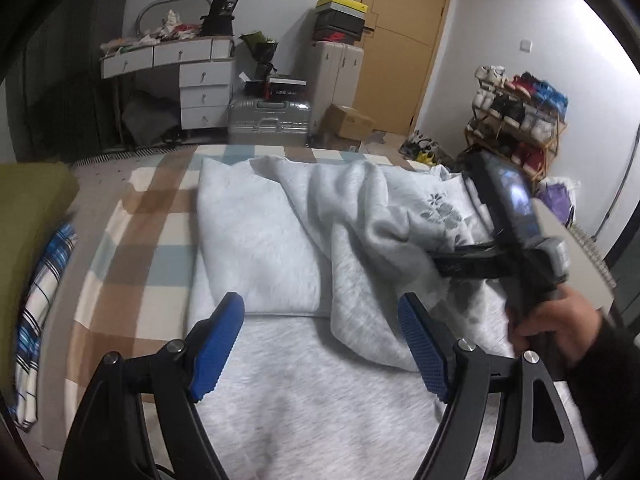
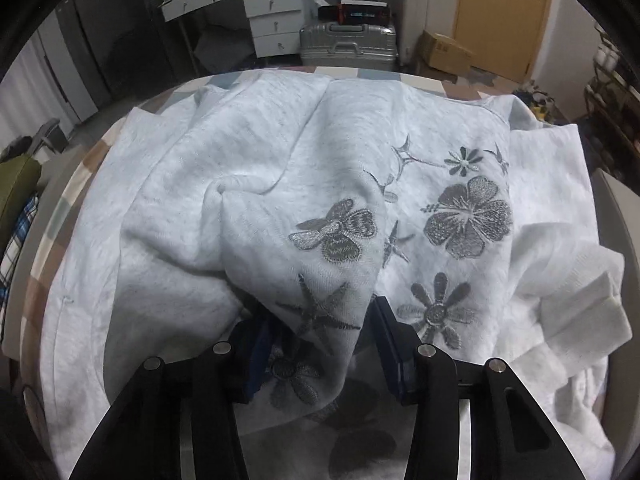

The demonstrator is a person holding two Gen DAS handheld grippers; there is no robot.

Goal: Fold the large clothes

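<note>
Left jaws: we hold the left gripper (image 1: 320,344) spread wide with nothing between its blue pads (image 1: 218,344); it hovers over the flat near part of the sweatshirt (image 1: 304,400), free to take a new edge.

Right jaws: the right gripper (image 2: 316,344) straddles a raised ridge of cloth. The fold runs between the pads and hides part of the left one, so we cannot tell whether they pinch it or stand just clear.

Right hand: from the left camera we see our hand (image 1: 560,328) on the handle at the garment's right side, tool aimed steeply down. We judge this suits gathering the loose half.

Sweatshirt: pale grey, spread across the bed. Its left portion lies smooth with a squared edge; the right portion is heaped in folds, and the stitched flowers (image 2: 468,216) face up beside a bunched white cuff (image 2: 592,304).

Bed: a checked cover (image 1: 132,248) shows bare to the left, giving room to lay the fold out.

Progress: we judge one side folded, the other not yet laid over.

Risk: a thick ridge may slip or drag extra layers.
</note>
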